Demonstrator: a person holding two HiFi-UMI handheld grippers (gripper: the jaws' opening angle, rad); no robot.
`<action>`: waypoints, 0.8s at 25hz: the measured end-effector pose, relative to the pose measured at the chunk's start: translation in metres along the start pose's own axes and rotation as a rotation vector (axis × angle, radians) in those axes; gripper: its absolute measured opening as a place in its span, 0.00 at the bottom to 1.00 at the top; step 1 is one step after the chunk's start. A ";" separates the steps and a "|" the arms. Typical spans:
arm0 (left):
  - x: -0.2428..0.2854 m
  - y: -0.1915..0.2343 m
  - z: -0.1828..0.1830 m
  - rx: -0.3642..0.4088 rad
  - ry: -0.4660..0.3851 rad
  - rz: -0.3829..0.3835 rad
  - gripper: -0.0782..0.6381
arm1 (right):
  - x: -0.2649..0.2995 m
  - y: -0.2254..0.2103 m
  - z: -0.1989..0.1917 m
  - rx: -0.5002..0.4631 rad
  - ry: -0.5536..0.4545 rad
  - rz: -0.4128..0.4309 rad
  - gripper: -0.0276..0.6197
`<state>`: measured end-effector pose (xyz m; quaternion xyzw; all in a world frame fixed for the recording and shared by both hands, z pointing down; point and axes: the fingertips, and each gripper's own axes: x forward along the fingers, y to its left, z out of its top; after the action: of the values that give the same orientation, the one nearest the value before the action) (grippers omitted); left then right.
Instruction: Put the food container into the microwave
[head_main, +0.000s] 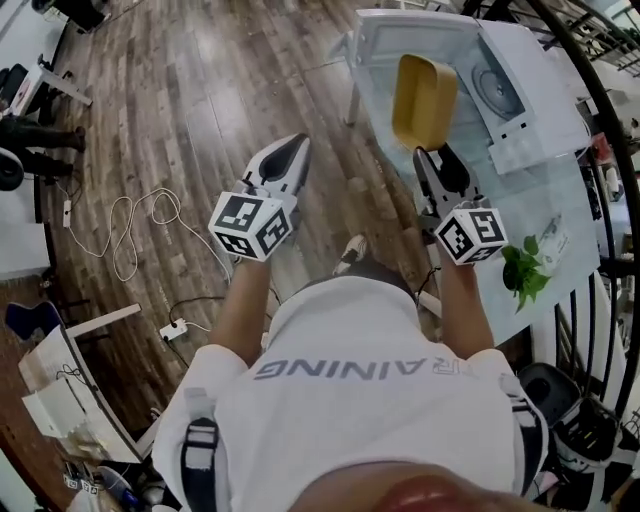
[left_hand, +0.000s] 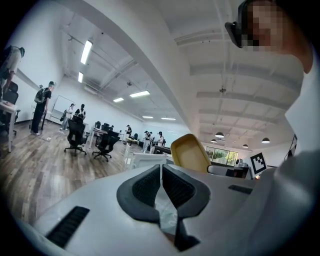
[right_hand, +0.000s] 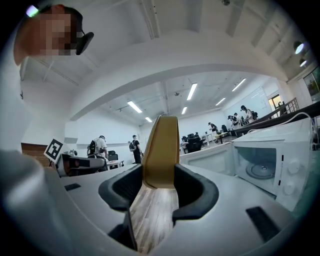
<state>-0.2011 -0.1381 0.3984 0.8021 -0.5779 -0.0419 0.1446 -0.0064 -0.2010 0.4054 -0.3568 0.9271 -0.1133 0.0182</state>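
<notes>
My right gripper (head_main: 441, 152) is shut on the rim of a yellow food container (head_main: 424, 98), which it holds up on edge in front of a white microwave (head_main: 520, 95). The microwave's door (head_main: 400, 40) stands open and the turntable shows inside. In the right gripper view the container (right_hand: 161, 150) rises between the jaws of the right gripper (right_hand: 160, 176), with the microwave (right_hand: 272, 167) off to the right. My left gripper (head_main: 290, 146) hangs over the wood floor to the left, shut on nothing. In the left gripper view, the left gripper (left_hand: 160, 170) has the container (left_hand: 190, 152) beyond it.
The microwave stands on a glass table (head_main: 560, 205) with a leafy green sprig (head_main: 524, 270) near its front. A curved black railing (head_main: 615, 180) runs along the right. White cable and a power strip (head_main: 172, 328) lie on the floor at left. Office chairs (left_hand: 76, 136) stand farther off.
</notes>
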 end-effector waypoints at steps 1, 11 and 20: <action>0.016 -0.001 0.000 0.000 0.010 -0.014 0.17 | 0.002 -0.012 0.001 0.006 -0.003 -0.014 0.37; 0.148 -0.040 0.012 0.043 0.047 -0.167 0.17 | 0.003 -0.122 0.020 0.027 -0.036 -0.148 0.37; 0.231 -0.062 0.005 0.057 0.107 -0.330 0.17 | -0.004 -0.179 0.007 0.094 -0.015 -0.311 0.37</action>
<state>-0.0692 -0.3384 0.3989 0.8908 -0.4310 -0.0059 0.1438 0.1149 -0.3288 0.4380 -0.4955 0.8543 -0.1551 0.0240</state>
